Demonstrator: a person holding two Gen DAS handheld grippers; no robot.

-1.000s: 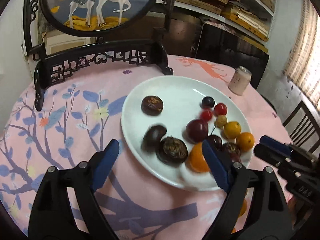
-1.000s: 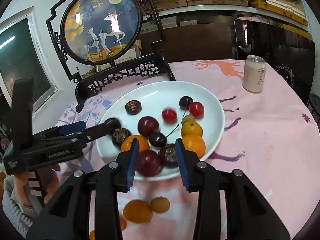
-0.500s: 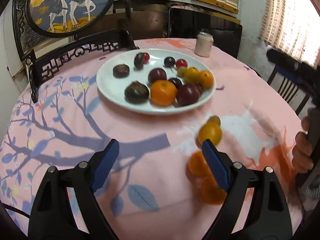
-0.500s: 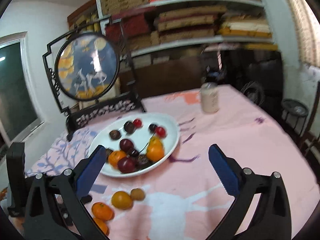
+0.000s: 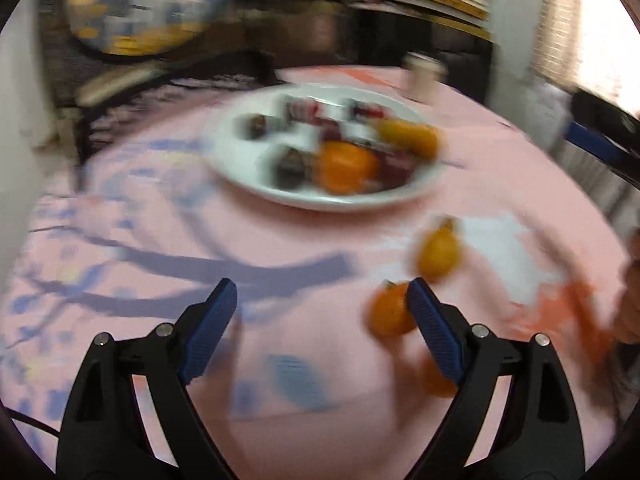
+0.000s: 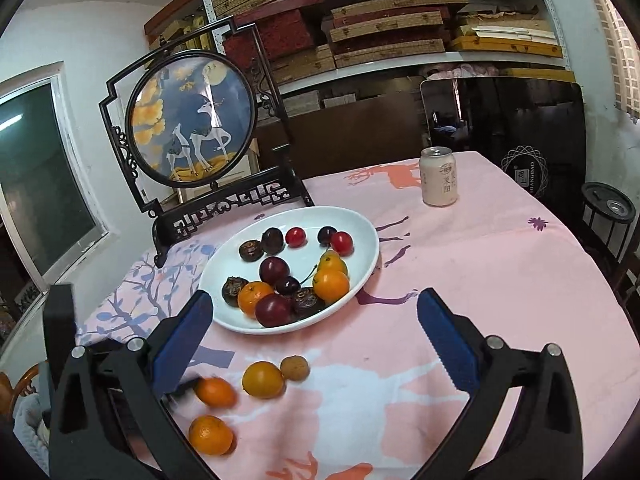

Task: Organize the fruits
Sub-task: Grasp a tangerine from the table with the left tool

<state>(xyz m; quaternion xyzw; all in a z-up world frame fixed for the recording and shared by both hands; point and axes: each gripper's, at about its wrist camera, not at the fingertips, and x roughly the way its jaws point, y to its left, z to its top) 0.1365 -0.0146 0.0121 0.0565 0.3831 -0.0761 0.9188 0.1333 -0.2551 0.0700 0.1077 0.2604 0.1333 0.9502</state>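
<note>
A white plate (image 6: 362,268) on the pink tablecloth holds several fruits: oranges, dark plums, red cherries and brown chestnut-like fruits. It also shows blurred in the left wrist view (image 5: 240,168). Loose on the cloth in front of the plate lie two small oranges (image 6: 215,391) (image 6: 210,435), a yellow-orange fruit (image 6: 263,379) and a brown longan (image 6: 295,367). My left gripper (image 5: 320,328) is open and empty, its right finger next to a loose orange (image 5: 390,312). My right gripper (image 6: 316,340) is wide open and empty, above the loose fruits.
A black carved stand with a round deer picture (image 6: 192,120) is behind the plate. A pink drink can (image 6: 438,176) stands at the back right. Shelves with boxes fill the back wall. A dark chair (image 6: 608,216) is at the table's right edge.
The left gripper has moved lower and closer to the loose oranges; its view is motion-blurred. The right gripper, wide open, has come slightly closer to the table. Both stay open.
</note>
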